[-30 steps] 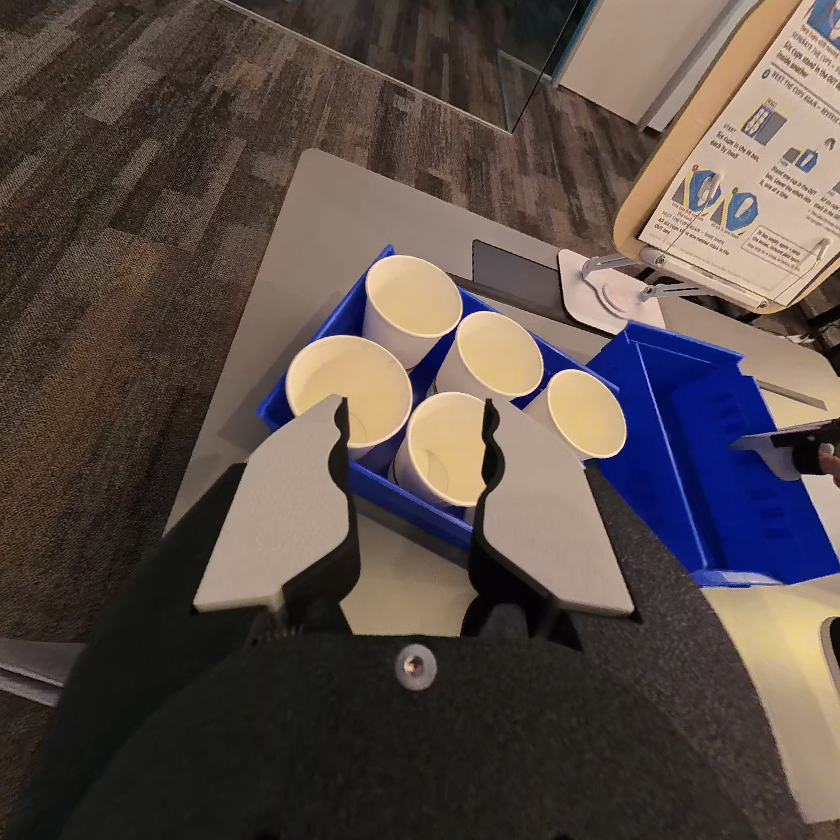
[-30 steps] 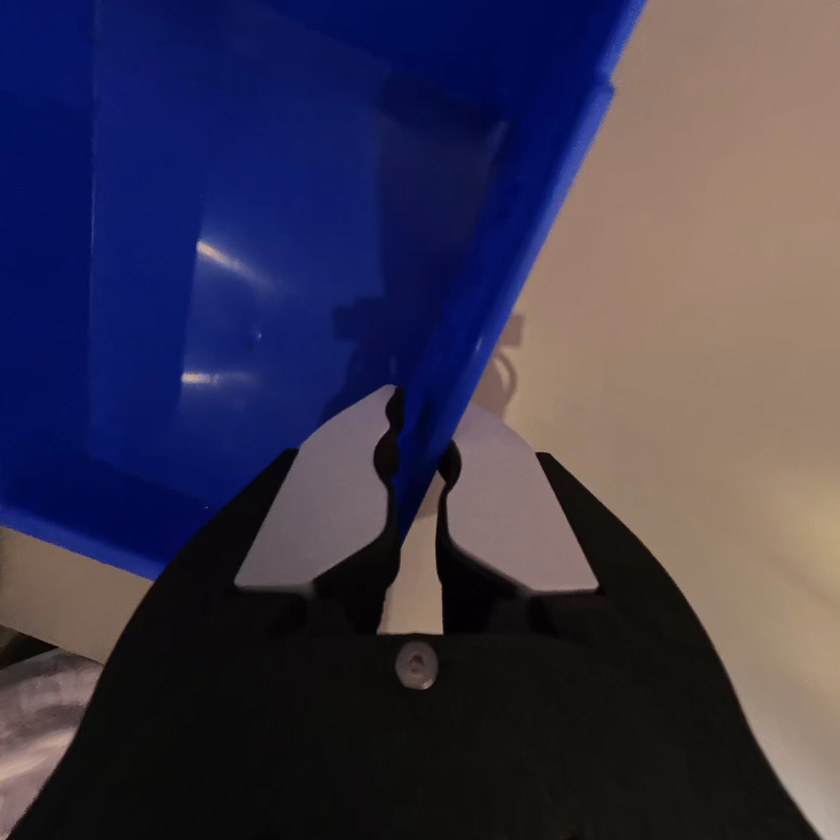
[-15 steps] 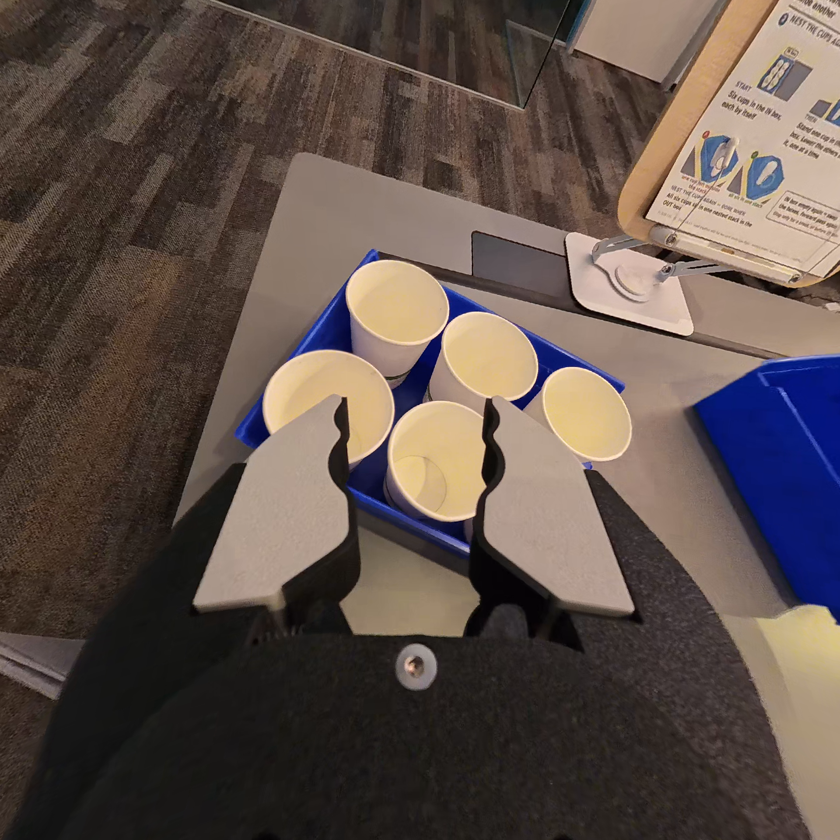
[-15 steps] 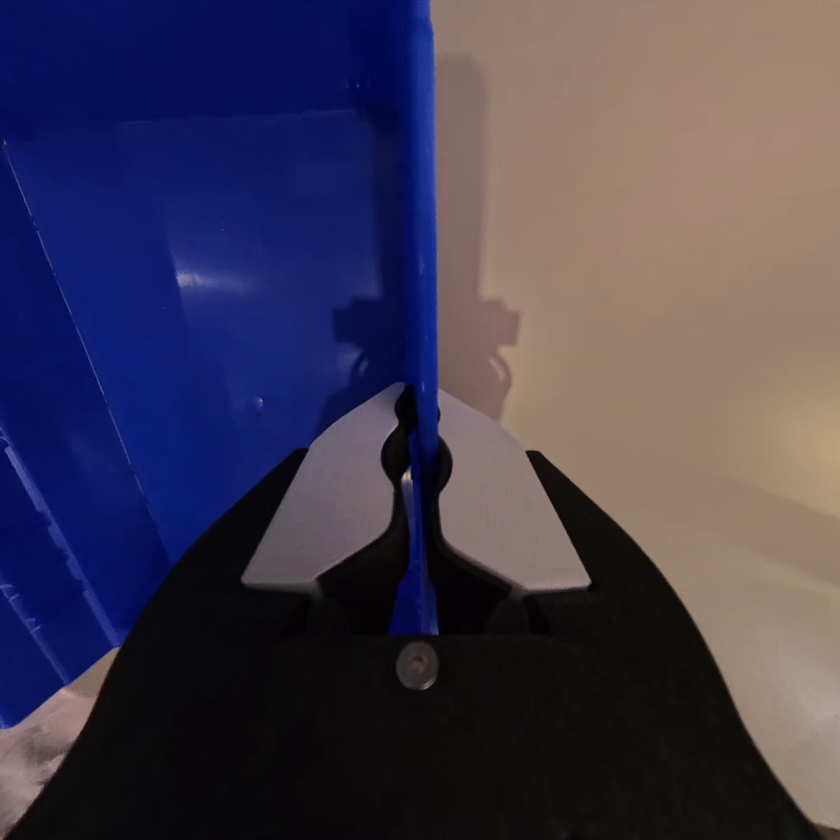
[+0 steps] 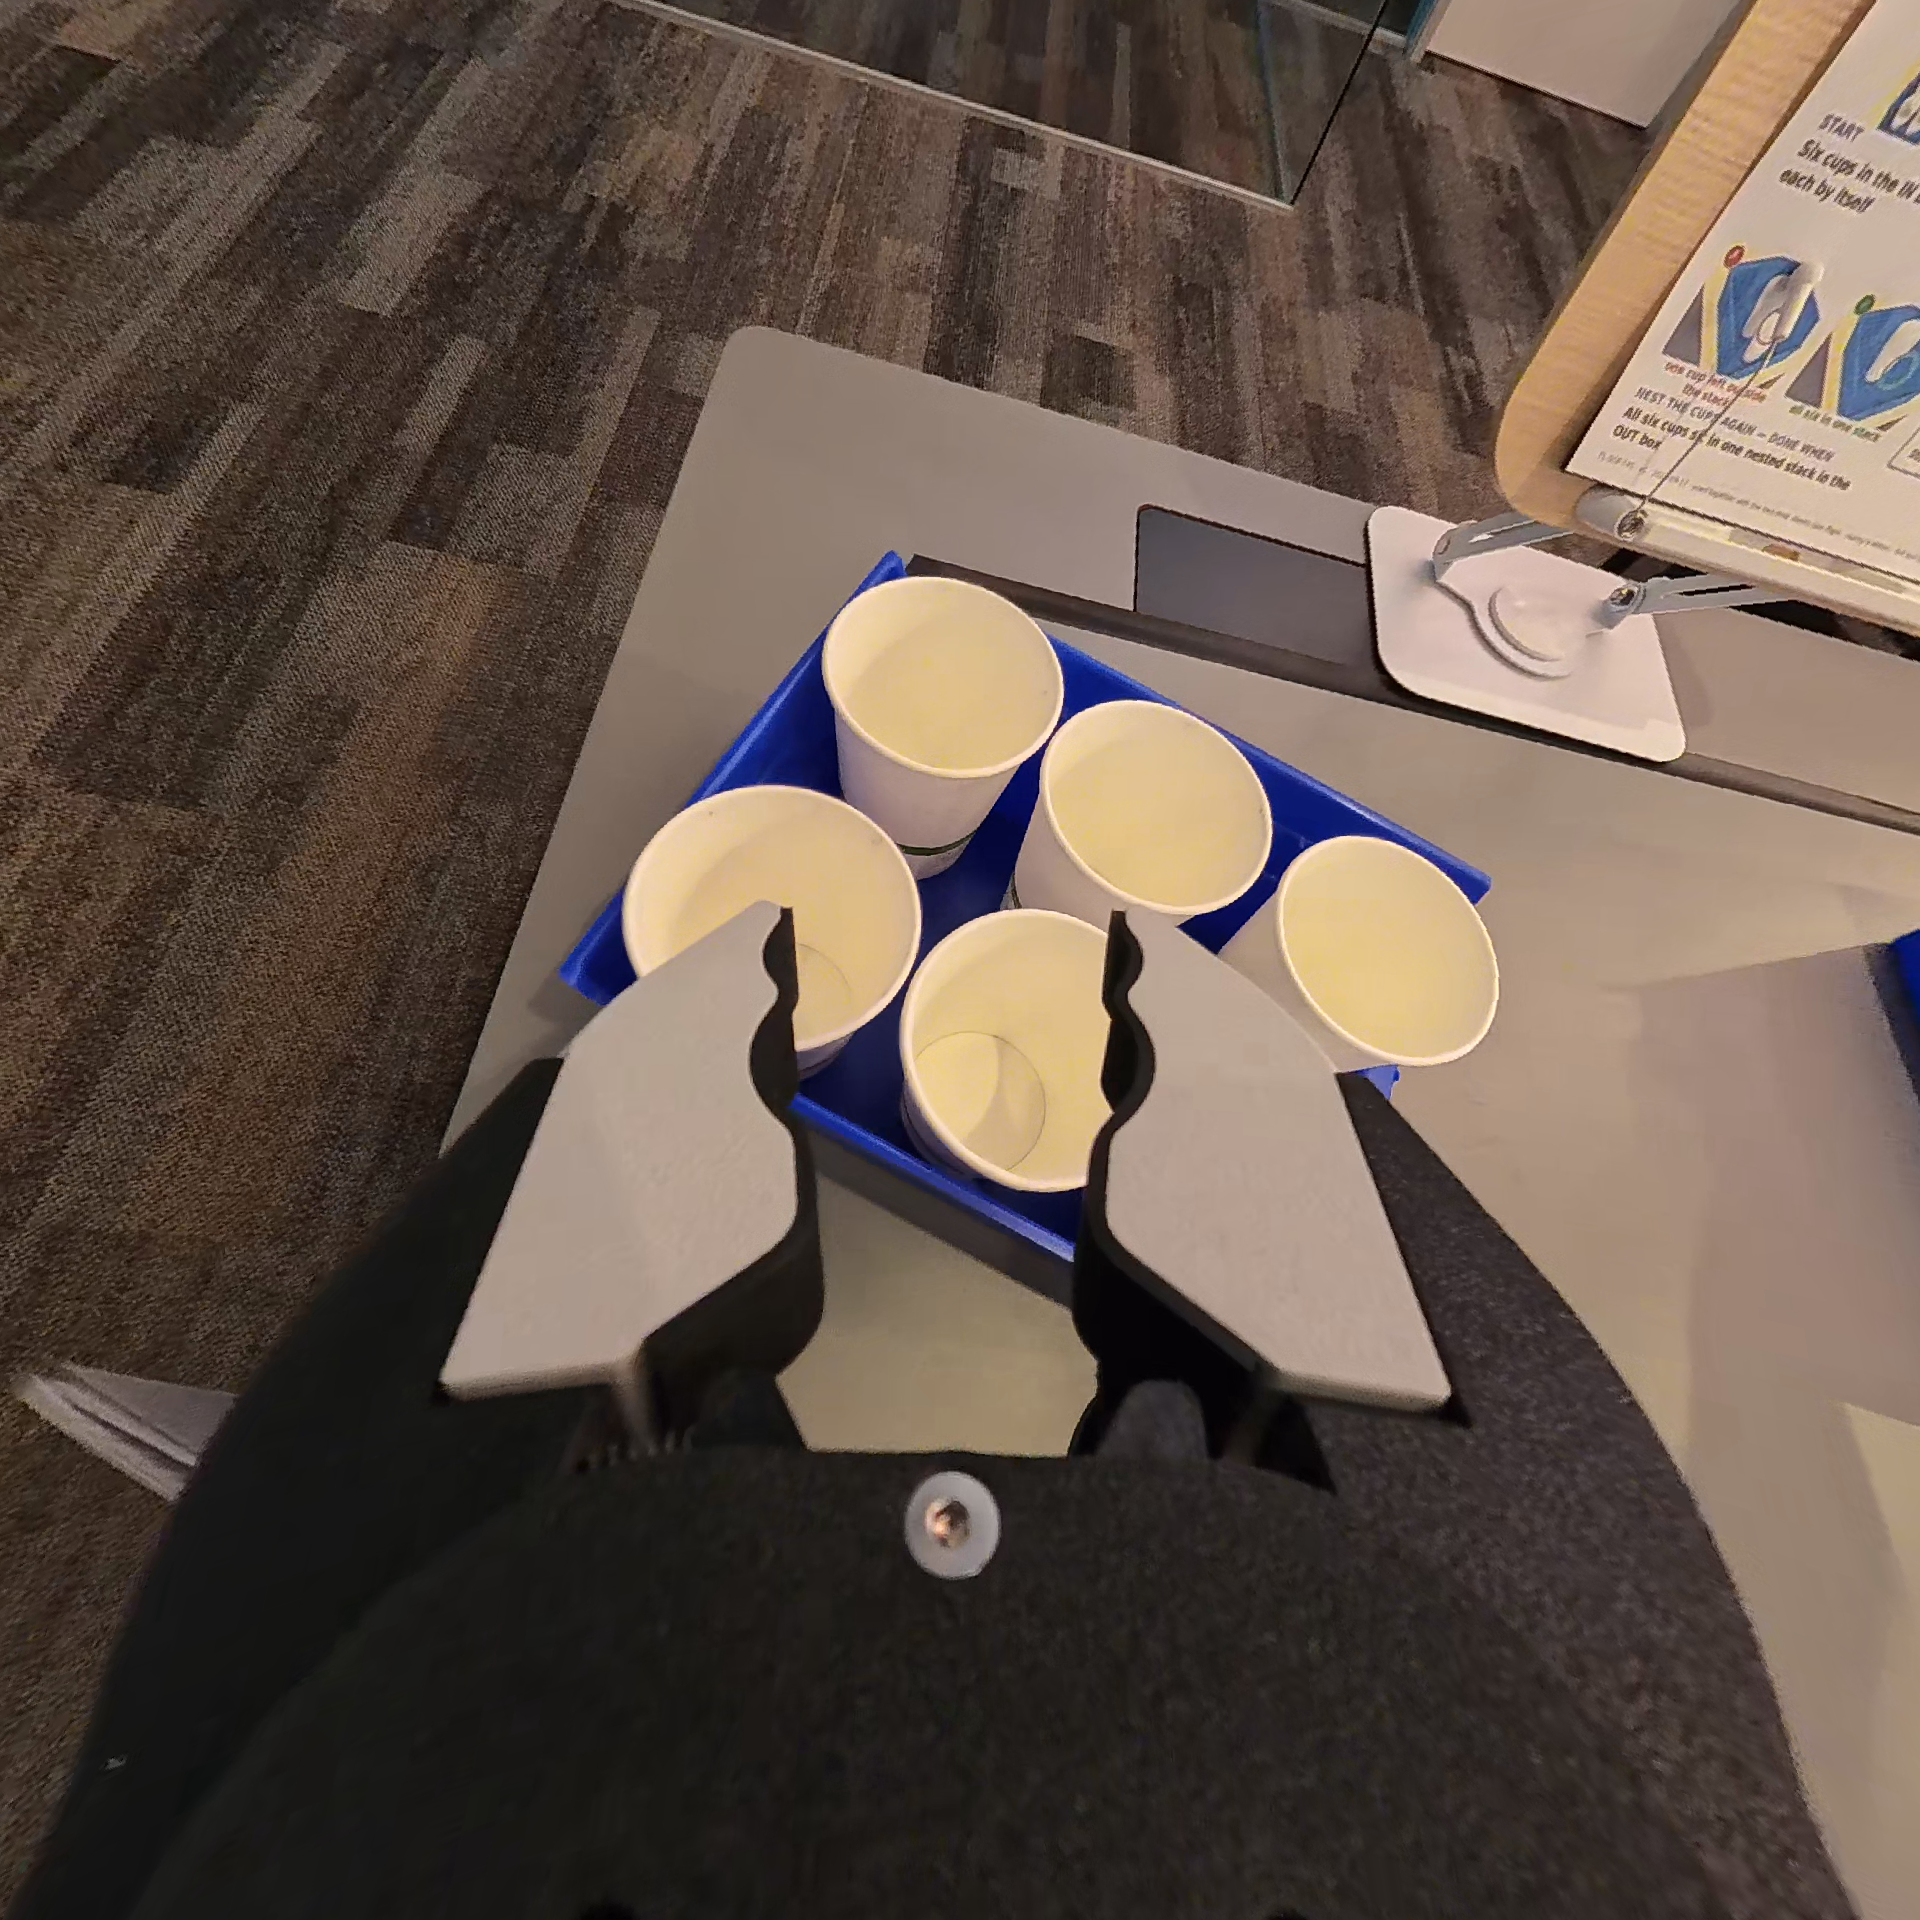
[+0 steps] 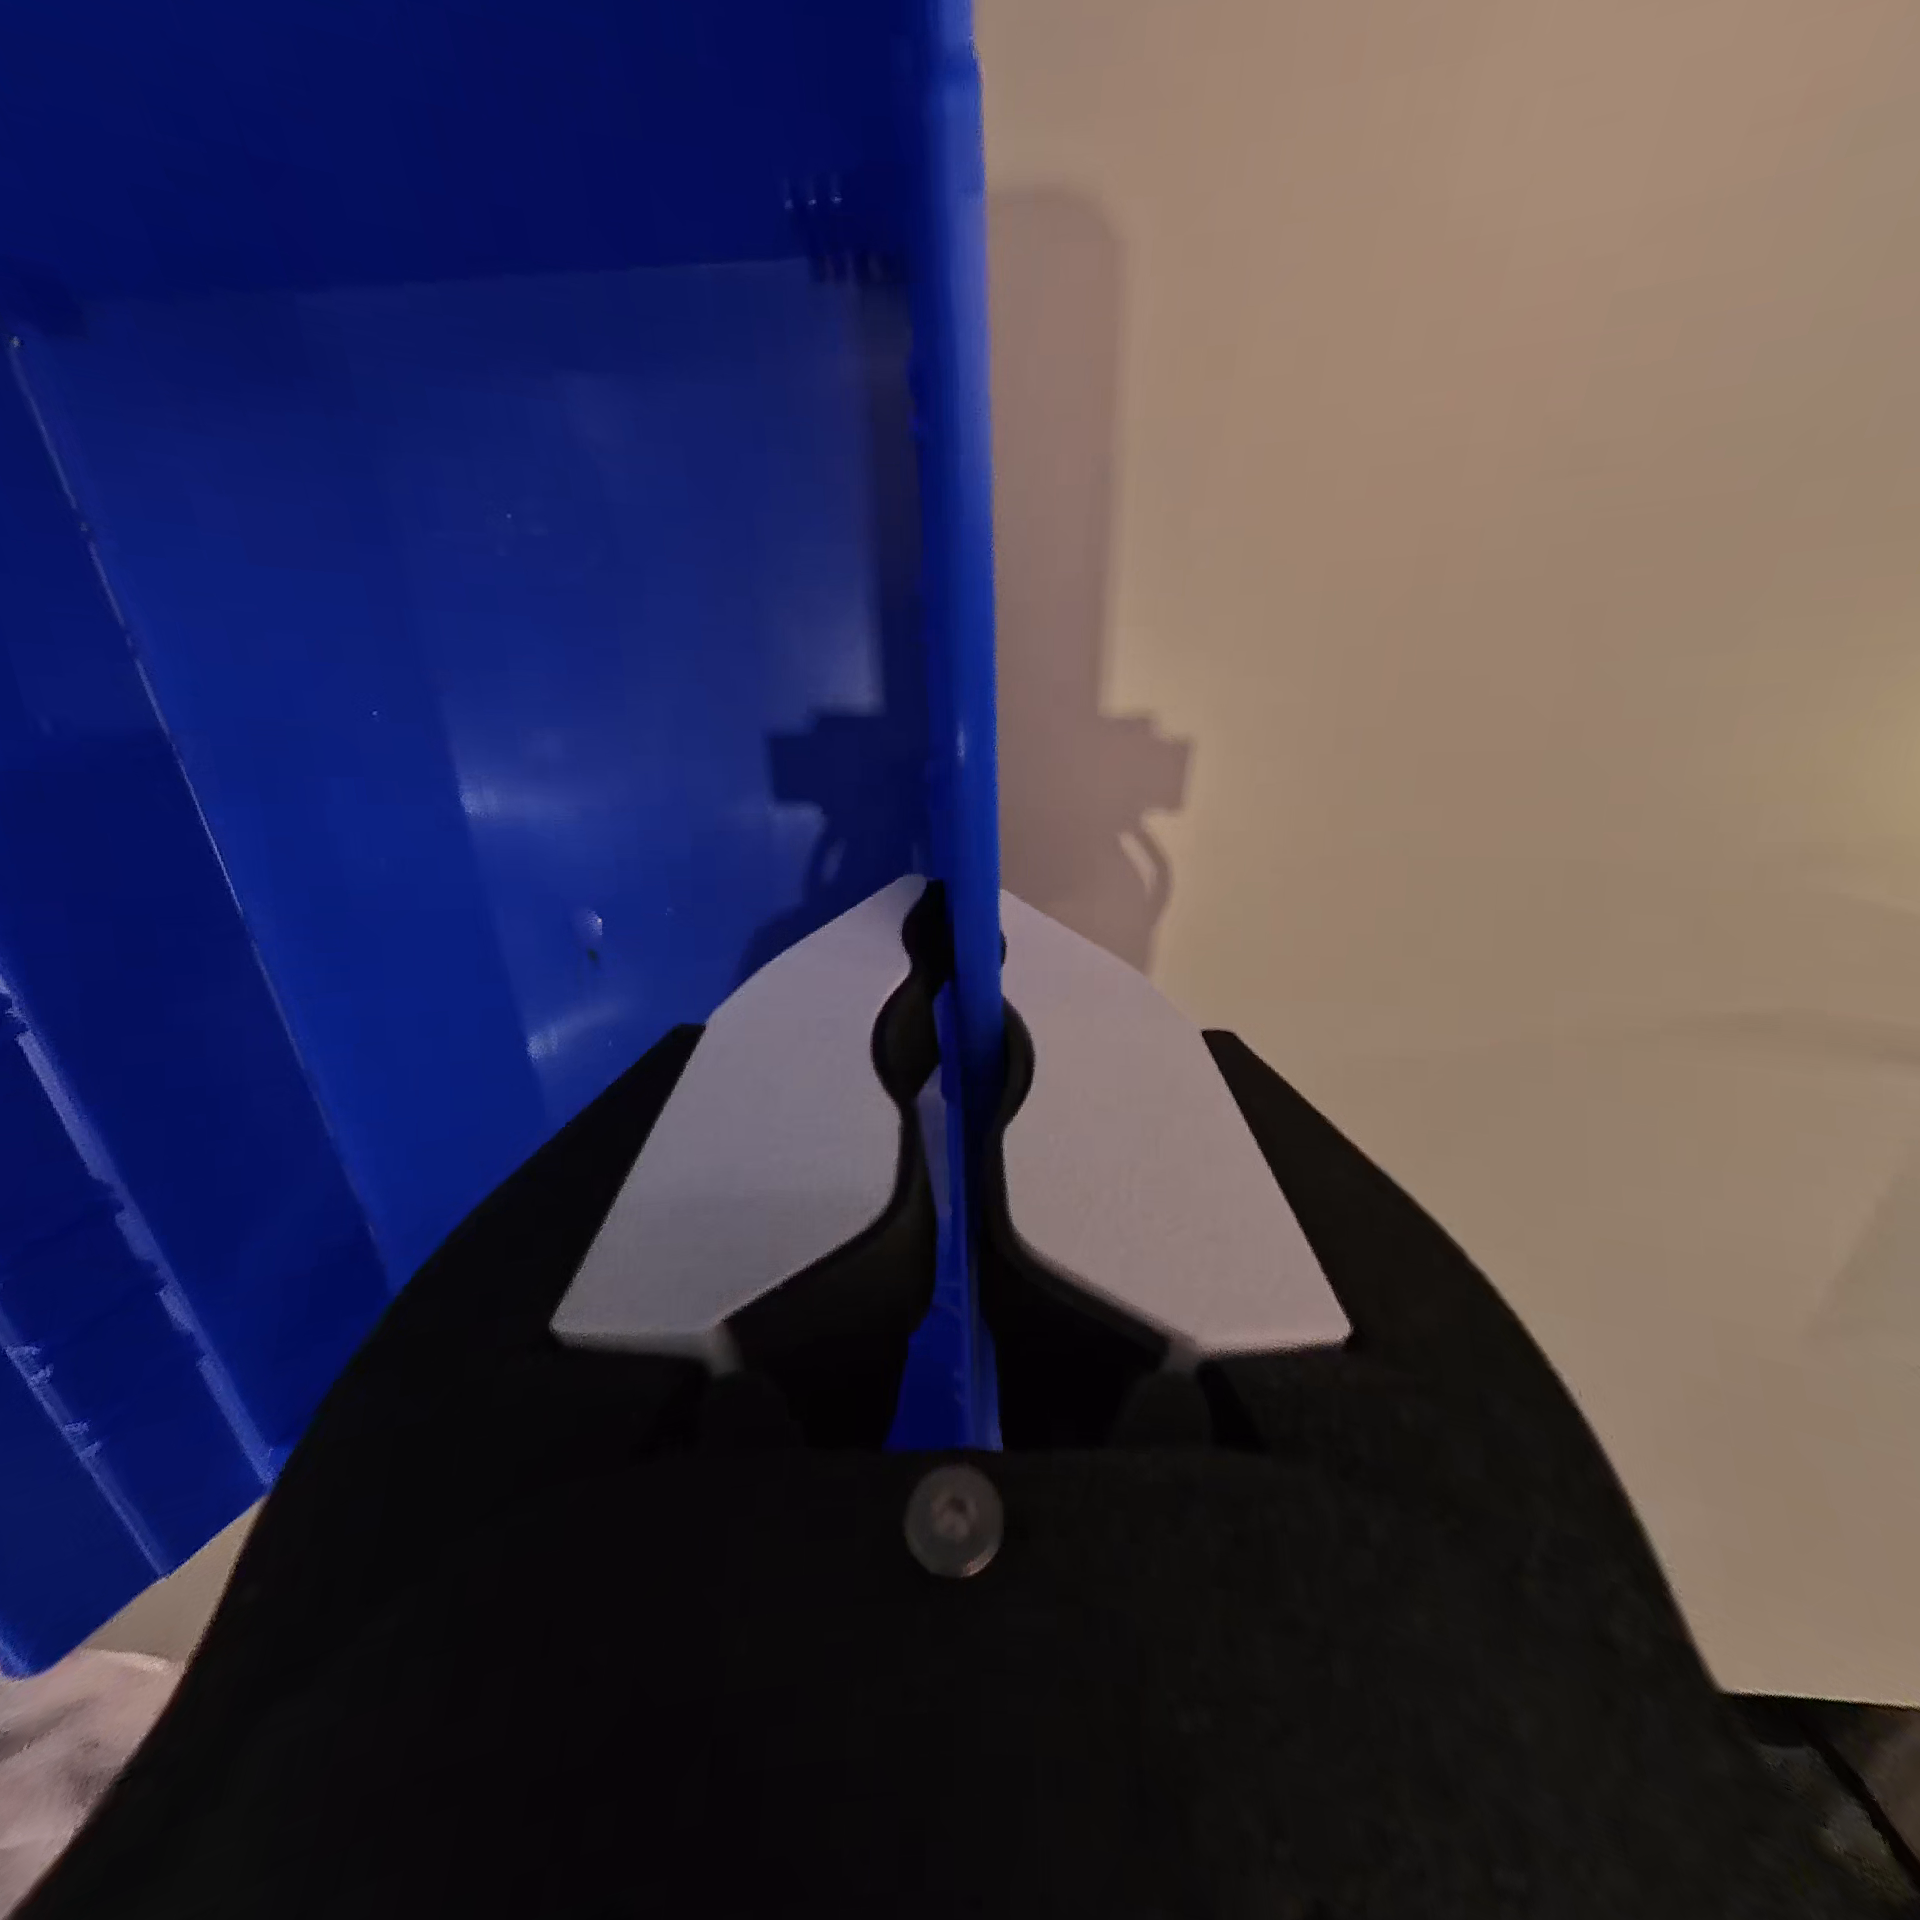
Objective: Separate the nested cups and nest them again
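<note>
Several white paper cups stand upright and apart in a blue bin (image 5: 1091, 681) on the grey table (image 5: 935, 457). The nearest cup (image 5: 997, 1049) sits just beyond my left gripper (image 5: 945, 925), which is open and empty, hovering above the bin's near edge. Another cup (image 5: 769, 894) lies behind the left finger. In the right wrist view, my right gripper (image 6: 961, 894) is shut on the side wall (image 6: 956, 520) of a second, empty blue bin (image 6: 468, 623), with one finger inside and one outside.
A white stand base (image 5: 1517, 634) holds a tilted instruction board (image 5: 1766, 291) at the table's back right. A dark inset panel (image 5: 1236, 582) lies behind the cup bin. A corner of the second bin (image 5: 1907, 997) shows at the right edge. Carpet floor (image 5: 312, 416) lies left of the table.
The empty blue bin has slid right, almost out of the left wrist view. The right gripper has stayed clamped on its wall. The left gripper stays open over the cup bin.
</note>
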Demonstrator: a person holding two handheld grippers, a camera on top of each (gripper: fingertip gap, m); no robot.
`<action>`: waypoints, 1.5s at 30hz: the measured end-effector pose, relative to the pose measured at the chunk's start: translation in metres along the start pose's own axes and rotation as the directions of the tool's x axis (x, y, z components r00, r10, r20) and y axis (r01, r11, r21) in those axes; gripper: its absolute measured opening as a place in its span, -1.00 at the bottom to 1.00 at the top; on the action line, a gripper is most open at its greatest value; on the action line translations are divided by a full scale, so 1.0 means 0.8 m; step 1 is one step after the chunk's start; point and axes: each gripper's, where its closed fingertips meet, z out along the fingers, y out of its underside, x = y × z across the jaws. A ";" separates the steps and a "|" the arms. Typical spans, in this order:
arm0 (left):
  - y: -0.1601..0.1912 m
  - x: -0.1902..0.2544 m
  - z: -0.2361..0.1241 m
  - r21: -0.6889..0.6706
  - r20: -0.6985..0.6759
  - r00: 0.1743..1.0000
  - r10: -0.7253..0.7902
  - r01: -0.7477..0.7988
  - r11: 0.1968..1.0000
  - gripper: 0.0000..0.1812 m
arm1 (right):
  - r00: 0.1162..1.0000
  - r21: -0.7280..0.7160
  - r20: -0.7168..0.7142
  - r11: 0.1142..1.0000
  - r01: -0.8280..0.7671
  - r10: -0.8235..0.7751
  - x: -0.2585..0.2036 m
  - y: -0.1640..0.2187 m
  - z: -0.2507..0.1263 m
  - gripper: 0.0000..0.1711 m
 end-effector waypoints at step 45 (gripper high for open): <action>0.164 0.038 0.006 -0.287 0.168 0.926 -0.339 0.375 0.882 -0.45 | 0.883 0.916 -0.153 0.271 0.296 -0.444 -0.146 -0.065 -0.242 -0.48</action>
